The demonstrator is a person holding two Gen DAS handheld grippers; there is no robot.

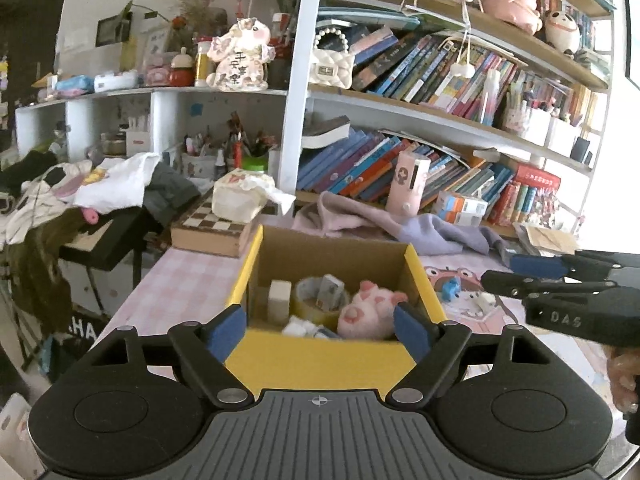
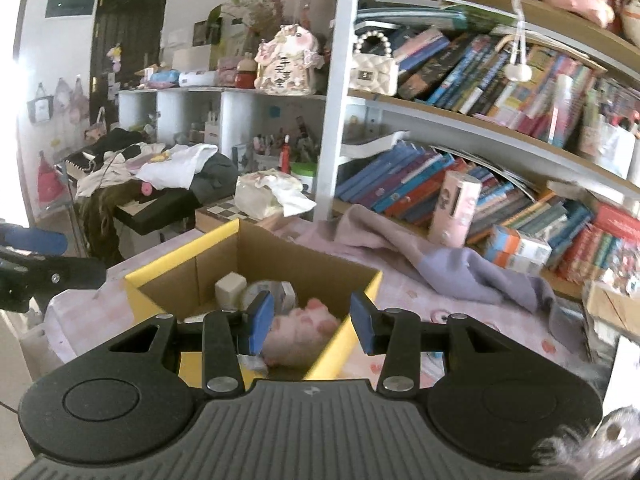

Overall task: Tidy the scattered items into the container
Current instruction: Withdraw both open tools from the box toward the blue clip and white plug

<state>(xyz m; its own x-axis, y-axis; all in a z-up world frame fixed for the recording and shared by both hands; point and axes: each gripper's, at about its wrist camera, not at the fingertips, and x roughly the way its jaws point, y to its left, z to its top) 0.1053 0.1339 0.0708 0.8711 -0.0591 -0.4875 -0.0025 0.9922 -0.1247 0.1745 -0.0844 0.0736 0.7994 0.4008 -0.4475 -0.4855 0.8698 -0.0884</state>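
A yellow-edged cardboard box (image 1: 414, 266) stands on the pink table. Inside lie a pink plush pig (image 1: 370, 312), a tape roll (image 1: 310, 300), a white block (image 1: 279, 300) and small white items. My left gripper (image 1: 320, 330) is open and empty, its fingers flanking the box's near wall. My right gripper (image 2: 312, 322) is open and empty, hovering over the box's right corner (image 2: 370, 280) above the pig (image 2: 300, 330). It shows at the right of the left wrist view (image 1: 560, 280). A small blue toy (image 1: 451, 289) and a white toy (image 1: 486, 301) lie on the table right of the box.
A lilac cloth (image 1: 400, 224), a pink cylinder (image 1: 408, 182) and small cartons (image 1: 460, 208) lie behind the box before crowded bookshelves (image 1: 440, 80). A chessboard box with tissues (image 1: 224, 220) sits at back left. Clothes pile on a stand (image 1: 100, 192) beyond the table's left edge.
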